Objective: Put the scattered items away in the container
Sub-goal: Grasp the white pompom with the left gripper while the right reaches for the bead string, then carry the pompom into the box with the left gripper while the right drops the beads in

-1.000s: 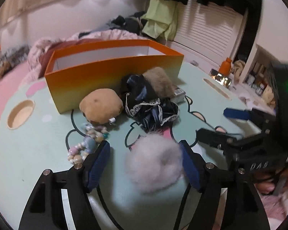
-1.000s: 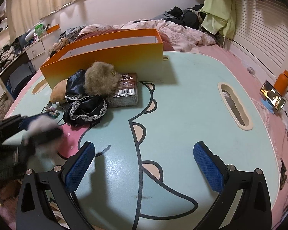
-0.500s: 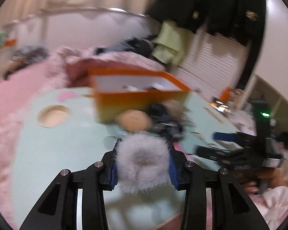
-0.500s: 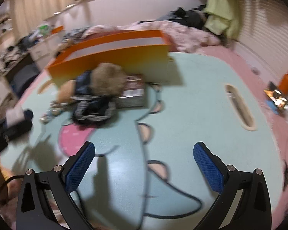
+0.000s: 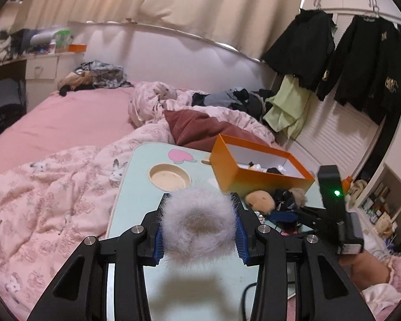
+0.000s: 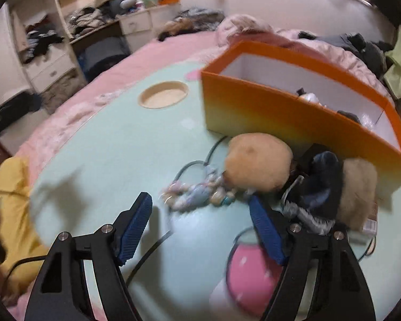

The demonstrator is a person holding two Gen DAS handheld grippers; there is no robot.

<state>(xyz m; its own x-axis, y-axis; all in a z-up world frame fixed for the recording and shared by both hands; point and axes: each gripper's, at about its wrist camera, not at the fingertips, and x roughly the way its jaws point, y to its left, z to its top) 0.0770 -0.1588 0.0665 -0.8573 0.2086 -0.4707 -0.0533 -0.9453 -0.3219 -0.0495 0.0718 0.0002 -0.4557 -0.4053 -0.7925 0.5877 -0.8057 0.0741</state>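
- A fluffy grey scrunchie [image 5: 199,223] sits clamped between the blue pads [image 5: 158,243] of the left gripper [image 5: 199,230], lifted clear of the mint-green lap table [image 5: 136,200], with its shadow on the tabletop below.
- The scrunchie's ring faces the camera; its wider span runs crosswise from one pad to the other, and the fur spills over both pads.
- Ahead and to the right of the left gripper stands the orange box [image 5: 254,179], open at the top, its long side running away to the right, a few small items already inside.
- In front of the box's near wall, a tan round plush [image 5: 260,199] lies on the table.
- The right gripper [image 6: 200,227] has nothing between its pads; its jaws are closing, spread apart over the tabletop.
- Just ahead of its fingertips lies a pastel bead bracelet [image 6: 197,194], blurred, stretched left to right.
- Beyond the bracelet, touching it, is the tan plush [image 6: 258,161]; to the right of it a dark lace-trimmed scrunchie [image 6: 315,195] and a brown furry scrunchie [image 6: 358,192].
- The orange box [image 6: 280,112] stands behind these, its long axis slanting down to the right.
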